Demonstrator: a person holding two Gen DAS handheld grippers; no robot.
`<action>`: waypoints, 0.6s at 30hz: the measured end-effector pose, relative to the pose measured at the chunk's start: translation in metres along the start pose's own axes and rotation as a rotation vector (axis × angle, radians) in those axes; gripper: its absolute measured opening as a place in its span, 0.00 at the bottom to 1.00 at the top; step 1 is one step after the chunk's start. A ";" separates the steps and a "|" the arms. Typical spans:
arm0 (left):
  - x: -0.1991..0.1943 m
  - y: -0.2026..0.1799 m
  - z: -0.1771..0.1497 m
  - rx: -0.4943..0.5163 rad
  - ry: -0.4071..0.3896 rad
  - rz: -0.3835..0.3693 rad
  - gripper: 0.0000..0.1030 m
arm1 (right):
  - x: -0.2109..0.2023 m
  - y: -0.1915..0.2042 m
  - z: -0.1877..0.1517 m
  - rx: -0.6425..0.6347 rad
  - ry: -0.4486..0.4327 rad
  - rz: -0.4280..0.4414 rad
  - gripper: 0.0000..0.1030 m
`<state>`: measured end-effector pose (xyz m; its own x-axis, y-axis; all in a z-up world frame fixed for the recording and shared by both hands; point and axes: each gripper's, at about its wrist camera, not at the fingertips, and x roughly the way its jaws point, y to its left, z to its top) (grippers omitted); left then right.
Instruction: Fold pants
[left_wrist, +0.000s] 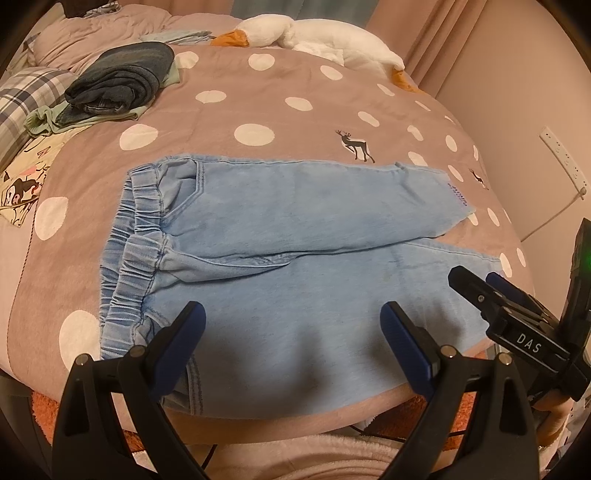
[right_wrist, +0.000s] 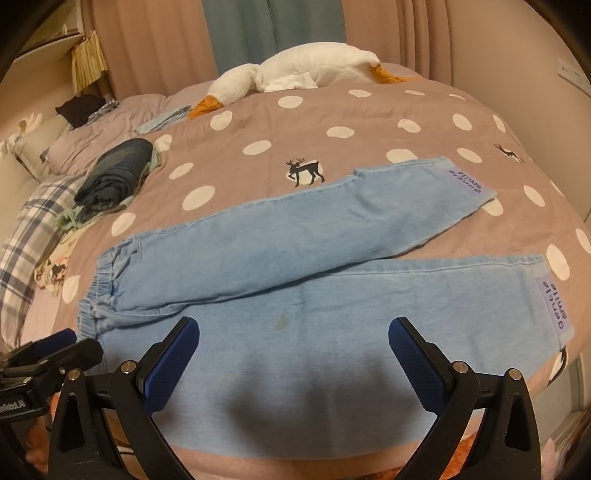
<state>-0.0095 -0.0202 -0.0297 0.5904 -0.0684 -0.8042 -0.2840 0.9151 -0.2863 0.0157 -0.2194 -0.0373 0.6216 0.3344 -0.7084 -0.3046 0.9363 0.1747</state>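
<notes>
Light blue denim pants (left_wrist: 280, 229) lie flat on the bed, elastic waistband (left_wrist: 136, 236) to the left, both legs stretching right and slightly spread. In the right wrist view the pants (right_wrist: 303, 258) show purple cuff labels (right_wrist: 554, 306) on each leg end. My left gripper (left_wrist: 291, 321) hovers open over the near leg close to the waistband, nothing between its fingers. My right gripper (right_wrist: 293, 332) is open above the near leg's middle. The right gripper (left_wrist: 476, 284) also shows at the right in the left wrist view, and the left gripper (right_wrist: 66, 343) at the left in the right wrist view.
The bedspread (left_wrist: 258, 103) is mauve with white dots and deer prints. A folded dark jeans pile (left_wrist: 122, 79) sits at far left, a white goose plush (left_wrist: 306, 33) at the back, plaid pillow (left_wrist: 22, 99) at left. A wall socket strip (left_wrist: 563, 157) is on the right.
</notes>
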 end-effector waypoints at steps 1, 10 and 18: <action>0.000 0.001 0.000 -0.001 0.000 -0.001 0.92 | 0.000 0.000 0.000 0.001 -0.001 0.000 0.99; -0.001 0.002 -0.001 -0.007 0.002 0.003 0.92 | 0.001 0.001 0.000 0.002 0.001 -0.001 0.99; -0.005 0.006 -0.001 -0.022 -0.003 0.014 0.90 | 0.006 0.001 0.003 0.002 0.023 0.013 0.99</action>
<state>-0.0152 -0.0145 -0.0285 0.5884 -0.0541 -0.8068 -0.3088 0.9071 -0.2860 0.0216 -0.2163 -0.0397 0.6008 0.3441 -0.7215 -0.3113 0.9321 0.1853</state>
